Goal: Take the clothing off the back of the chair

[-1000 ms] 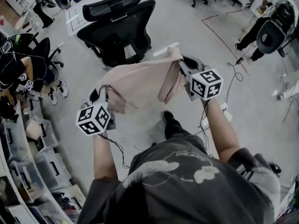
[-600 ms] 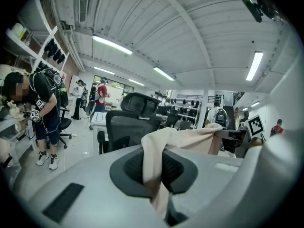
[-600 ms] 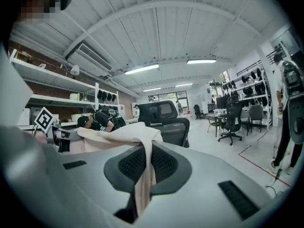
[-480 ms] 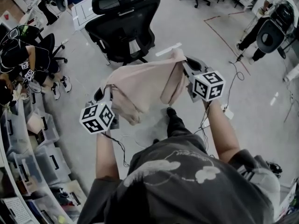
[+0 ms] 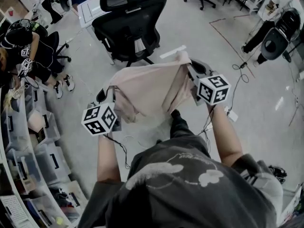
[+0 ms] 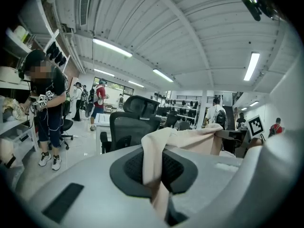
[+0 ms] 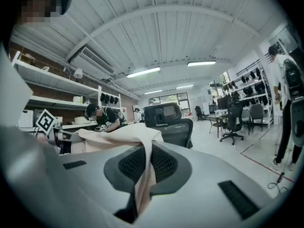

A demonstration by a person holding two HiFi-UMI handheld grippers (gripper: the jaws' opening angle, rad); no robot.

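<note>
Left hand-held gripper (image 5: 108,96) and right hand-held gripper (image 5: 192,70) stay clamped on garment (image 5: 147,89), now farther from chair (image 5: 130,27); removal appears complete

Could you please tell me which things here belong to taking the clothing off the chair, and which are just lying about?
In the job:
beige garment, held up
left gripper, shut on it
right gripper, shut on it
black office chair, its back bare

Lying about:
plastic bins
white strip on the floor
white table behind the chair

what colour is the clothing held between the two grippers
Pale beige-pink, plain; the clothing shows best in the head view.
</note>
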